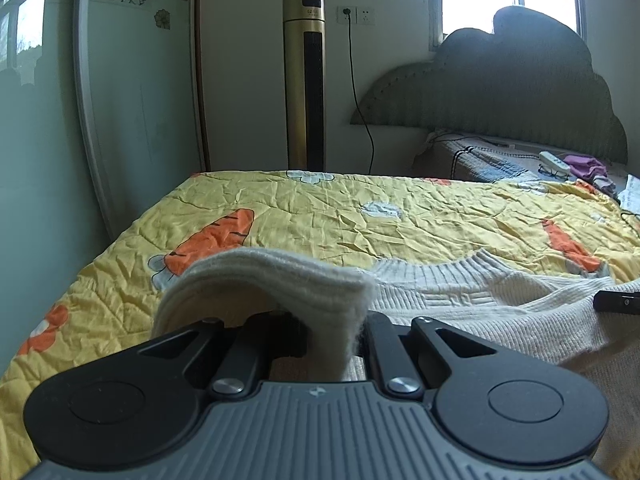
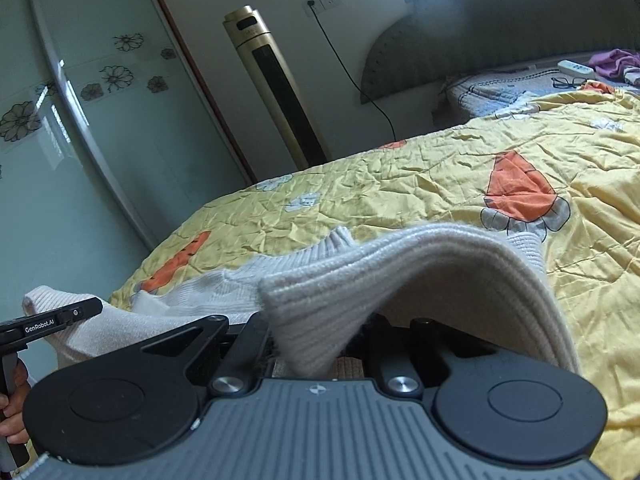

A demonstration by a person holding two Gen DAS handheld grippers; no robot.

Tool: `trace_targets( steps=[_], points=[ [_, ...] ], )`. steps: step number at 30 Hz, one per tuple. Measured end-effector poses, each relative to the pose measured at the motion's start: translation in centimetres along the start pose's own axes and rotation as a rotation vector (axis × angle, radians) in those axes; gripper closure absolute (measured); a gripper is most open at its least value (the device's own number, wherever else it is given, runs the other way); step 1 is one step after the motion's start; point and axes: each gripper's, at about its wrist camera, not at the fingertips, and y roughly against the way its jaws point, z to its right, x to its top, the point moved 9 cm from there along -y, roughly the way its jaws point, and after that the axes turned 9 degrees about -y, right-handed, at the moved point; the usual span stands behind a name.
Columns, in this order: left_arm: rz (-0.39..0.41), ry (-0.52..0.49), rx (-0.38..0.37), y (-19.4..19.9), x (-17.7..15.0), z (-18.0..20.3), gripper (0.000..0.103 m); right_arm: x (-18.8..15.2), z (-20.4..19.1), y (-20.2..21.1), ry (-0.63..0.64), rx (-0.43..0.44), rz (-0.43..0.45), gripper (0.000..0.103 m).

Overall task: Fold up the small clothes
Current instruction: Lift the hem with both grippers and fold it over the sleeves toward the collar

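Note:
A cream knitted sweater (image 1: 460, 300) lies on the yellow carrot-print quilt (image 1: 320, 216). My left gripper (image 1: 332, 340) is shut on its ribbed hem, which bulges up over the fingers and hides the tips. My right gripper (image 2: 320, 344) is shut on another part of the ribbed edge (image 2: 400, 272), which arches over it. The right gripper's finger (image 1: 616, 302) shows at the right edge of the left wrist view. The left gripper (image 2: 52, 322) shows at the left of the right wrist view, with sweater cloth (image 2: 104, 328) hanging from it.
A gold tower fan (image 1: 304, 80) stands against the far wall beside a glass wardrobe door (image 1: 100, 100). A green headboard (image 1: 520, 88) is at the right. A remote, glasses and purple clothes (image 1: 584, 166) lie at the bed's head.

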Motion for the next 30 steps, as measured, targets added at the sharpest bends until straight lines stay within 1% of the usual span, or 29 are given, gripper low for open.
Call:
trace_targets(
  steps=[4,8,12,18,21,22,25,28,30],
  points=[
    [-0.055,-0.011,0.007,-2.8,-0.5,0.4,0.094,0.1,0.8,-1.7,-0.008,-0.023,-0.018,0.091],
    [-0.102,0.026,0.009,-4.4,-1.4,0.1,0.094,-0.3,2.1,-3.3,-0.046,-0.035,-0.053,0.091],
    [-0.121,0.027,0.008,-4.8,-2.0,0.1,0.094,-0.7,2.9,-3.9,-0.083,-0.028,-0.072,0.091],
    [-0.133,0.003,0.016,-5.1,-2.1,0.3,0.094,-0.8,3.0,-4.1,-0.077,-0.027,-0.079,0.089],
    [-0.152,-0.004,0.003,-5.3,-2.0,0.2,0.094,-0.6,3.1,-4.3,-0.081,-0.025,-0.083,0.088],
    [-0.162,0.000,-0.006,-5.5,-2.0,0.1,0.094,-0.6,3.2,-4.3,-0.081,-0.024,-0.085,0.087],
    [-0.198,0.048,-0.043,-6.1,-1.9,-0.4,0.093,-0.4,3.3,-4.5,-0.088,-0.022,-0.094,0.084],
    [-0.232,0.146,-0.090,-6.6,-2.0,-1.3,0.092,-0.2,3.5,-4.8,-0.110,-0.014,-0.104,0.084],
    [-0.245,0.212,-0.126,-6.7,-2.0,-1.8,0.089,-0.2,3.6,-5.0,-0.120,-0.010,-0.108,0.084]
  ],
)
